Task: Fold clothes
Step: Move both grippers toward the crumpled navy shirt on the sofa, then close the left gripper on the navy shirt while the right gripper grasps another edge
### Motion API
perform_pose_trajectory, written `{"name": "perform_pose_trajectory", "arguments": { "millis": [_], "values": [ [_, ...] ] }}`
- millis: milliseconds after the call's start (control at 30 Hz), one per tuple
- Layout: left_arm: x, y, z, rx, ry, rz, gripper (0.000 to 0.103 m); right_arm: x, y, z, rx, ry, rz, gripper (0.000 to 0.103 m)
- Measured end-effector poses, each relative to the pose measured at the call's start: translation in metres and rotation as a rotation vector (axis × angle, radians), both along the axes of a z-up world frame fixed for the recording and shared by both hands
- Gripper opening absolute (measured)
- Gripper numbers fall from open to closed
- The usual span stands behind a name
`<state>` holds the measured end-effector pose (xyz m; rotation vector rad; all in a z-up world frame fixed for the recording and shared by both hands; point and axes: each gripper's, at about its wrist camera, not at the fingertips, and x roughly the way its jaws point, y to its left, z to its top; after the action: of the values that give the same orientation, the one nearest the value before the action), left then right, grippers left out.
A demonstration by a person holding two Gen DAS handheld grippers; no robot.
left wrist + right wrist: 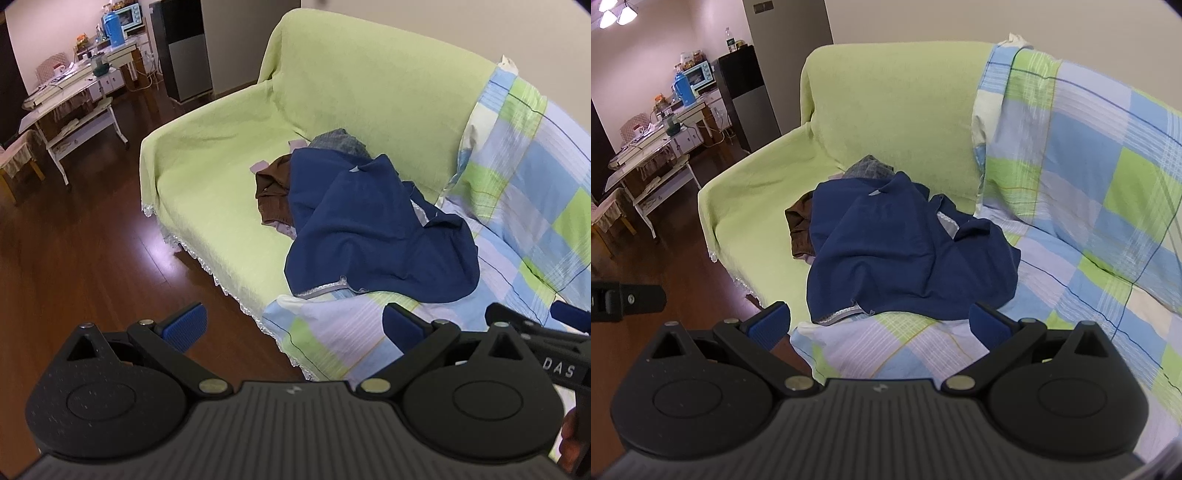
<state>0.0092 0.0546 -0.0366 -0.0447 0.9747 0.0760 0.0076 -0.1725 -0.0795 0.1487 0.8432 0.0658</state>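
Observation:
A crumpled navy blue garment with a grey-trimmed hem lies on the sofa seat, partly over a brown garment and a grey one behind it. My left gripper hovers open above the sofa's front edge, short of the blue garment, nothing between its blue-padded fingers. My right gripper is also open and empty, held just in front of the garment's near hem. The right gripper shows at the right edge of the left wrist view.
The sofa wears a light green cover and a blue-green checked sheet on its right half. Dark wooden floor lies to the left. A white table with clutter and a dark fridge stand at the back left.

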Motion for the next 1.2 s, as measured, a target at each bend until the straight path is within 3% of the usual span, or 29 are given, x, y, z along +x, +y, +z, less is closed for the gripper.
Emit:
{"name": "perform_pose_trajectory", "arguments": {
  "millis": [267,367,467,733,967,1033,1200],
  "values": [
    [0.041,-0.037,-0.011,-0.004,0.016,0.077,0.102,0.063,-0.051,-0.013,0.001,0.010,0.077,0.102],
    [0.048,-0.047,-0.024,-0.012,0.034,0.087,0.102,0.070,-0.040,-0.014,-0.014,0.003,0.101,0.102],
    [0.052,-0.056,-0.047,-0.014,0.061,0.108,0.102,0.083,-0.057,-0.027,-0.011,0.032,0.125,0.102],
    [0.064,-0.069,-0.146,-0.005,0.207,0.086,0.102,0.101,-0.094,-0.117,-0.018,0.179,0.151,0.102],
    [0.118,-0.048,-0.220,-0.026,0.229,0.056,0.102,0.114,-0.116,-0.206,0.006,0.321,0.099,0.101],
    [0.134,-0.042,-0.240,-0.033,0.236,0.048,0.102,0.106,-0.102,-0.229,0.007,0.318,0.081,0.101],
    [0.176,-0.035,-0.288,-0.063,0.249,0.044,0.102,0.133,-0.087,-0.261,-0.035,0.267,0.114,0.098]
  ]
}}
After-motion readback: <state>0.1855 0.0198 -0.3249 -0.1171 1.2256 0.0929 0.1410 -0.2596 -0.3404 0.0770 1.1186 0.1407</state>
